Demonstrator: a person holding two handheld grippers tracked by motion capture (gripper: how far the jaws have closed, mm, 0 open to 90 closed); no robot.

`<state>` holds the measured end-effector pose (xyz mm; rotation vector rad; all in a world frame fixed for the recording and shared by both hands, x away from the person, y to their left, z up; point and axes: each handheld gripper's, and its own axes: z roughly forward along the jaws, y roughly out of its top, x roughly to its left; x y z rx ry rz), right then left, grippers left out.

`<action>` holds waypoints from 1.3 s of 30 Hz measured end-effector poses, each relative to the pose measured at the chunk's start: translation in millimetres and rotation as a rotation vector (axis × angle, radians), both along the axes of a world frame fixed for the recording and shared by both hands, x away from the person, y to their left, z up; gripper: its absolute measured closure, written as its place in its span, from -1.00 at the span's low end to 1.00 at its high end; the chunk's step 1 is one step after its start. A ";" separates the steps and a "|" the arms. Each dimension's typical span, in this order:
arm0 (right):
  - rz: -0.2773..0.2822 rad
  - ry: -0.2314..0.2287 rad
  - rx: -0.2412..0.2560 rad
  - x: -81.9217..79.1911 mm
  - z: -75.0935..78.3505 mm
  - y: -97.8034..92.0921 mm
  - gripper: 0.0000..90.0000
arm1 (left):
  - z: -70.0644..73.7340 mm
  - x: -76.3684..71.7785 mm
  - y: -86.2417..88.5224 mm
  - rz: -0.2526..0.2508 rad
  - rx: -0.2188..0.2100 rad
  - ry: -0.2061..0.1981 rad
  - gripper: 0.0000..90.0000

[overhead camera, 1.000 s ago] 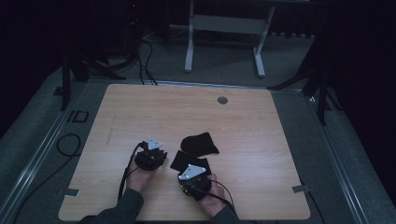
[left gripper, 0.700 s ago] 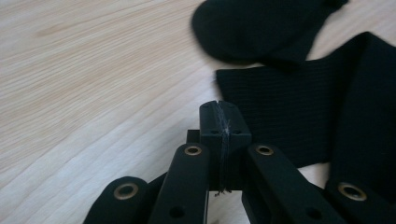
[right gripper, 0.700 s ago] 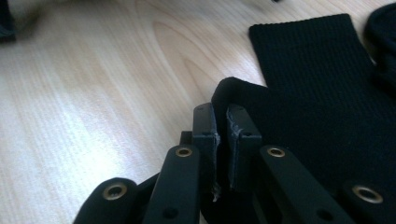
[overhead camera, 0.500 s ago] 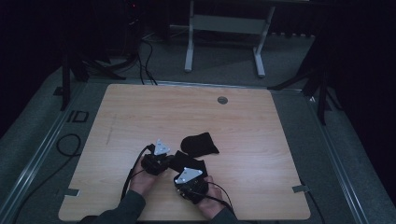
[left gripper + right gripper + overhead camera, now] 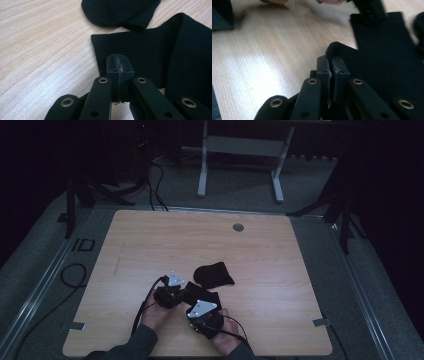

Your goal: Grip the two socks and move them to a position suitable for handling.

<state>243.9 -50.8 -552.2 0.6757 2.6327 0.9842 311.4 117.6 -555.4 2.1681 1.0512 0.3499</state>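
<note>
Two black socks lie on the wooden table. One sock lies loose, a little farther off. The nearer, ribbed sock lies flat between my two grippers. My left gripper is shut, its tips over the cuff corner of that sock, and no fold of cloth shows between its jaws. My right gripper is shut on a raised fold at the sock's near edge. The left gripper also appears at the top of the right gripper view, on the sock's far corner.
The person's hands and sleeves come in at the table's front edge. A round grommet sits near the back edge. Cables trail over the left side, and a metal stand stands on the floor behind.
The left gripper has moved right, from bare table onto the ribbed sock's cuff. The right gripper has stayed at the sock's near edge.
</note>
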 end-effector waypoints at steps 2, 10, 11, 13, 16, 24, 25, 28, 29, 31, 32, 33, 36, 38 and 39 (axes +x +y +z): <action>-0.014 -0.011 0.013 1.6 5.2 -4.5 0.90 | 0.0 0.0 0.3 -0.004 0.003 -0.001 1.00; -0.145 -0.056 0.084 18.5 36.7 -46.6 0.90 | -0.4 0.3 1.0 -0.010 0.000 -0.002 1.00; -0.162 -0.058 0.088 20.5 39.6 -52.6 0.90 | -0.4 0.4 1.1 -0.011 0.000 -0.001 1.00; -0.196 -0.061 0.103 23.7 44.3 -63.8 0.90 | -0.4 0.4 1.3 -0.012 0.000 -0.001 1.00; -0.248 -0.063 0.113 25.5 51.9 -79.9 0.90 | -0.4 0.6 1.9 -0.014 -0.001 0.002 1.00; -0.383 -0.033 0.112 34.2 66.8 -126.7 0.88 | -0.3 0.2 2.3 -0.017 0.002 0.001 1.00; -0.397 -0.028 0.110 35.1 67.3 -131.8 0.88 | -0.3 0.1 2.3 -0.017 0.002 0.001 1.00; -0.420 -0.007 0.107 37.0 67.4 -141.7 0.86 | -0.3 0.2 2.7 -0.020 0.001 0.001 1.00; -0.427 -0.002 0.105 37.5 67.4 -143.8 0.84 | -0.2 0.2 2.9 -0.022 0.002 0.001 1.00; -0.438 0.002 0.099 38.0 68.1 -146.4 0.73 | -0.2 0.0 3.3 -0.024 0.002 0.001 1.00; -0.438 0.002 0.099 38.0 68.1 -146.4 0.73 | -0.2 0.0 3.3 -0.024 0.002 0.001 1.00; -0.441 -0.002 0.099 38.1 68.6 -147.1 0.69 | 0.2 -0.3 4.1 -0.031 0.007 0.001 1.00; -0.465 -0.017 0.113 37.7 71.6 -150.5 0.51 | 0.5 -0.4 5.5 -0.035 0.010 0.004 1.00; -0.469 -0.018 0.116 38.1 71.1 -150.8 0.44 | 0.7 -0.2 6.7 -0.038 0.009 0.007 1.00; -0.473 -0.019 0.117 38.2 70.8 -150.6 0.42 | 0.8 -0.2 7.3 -0.037 0.007 0.009 0.99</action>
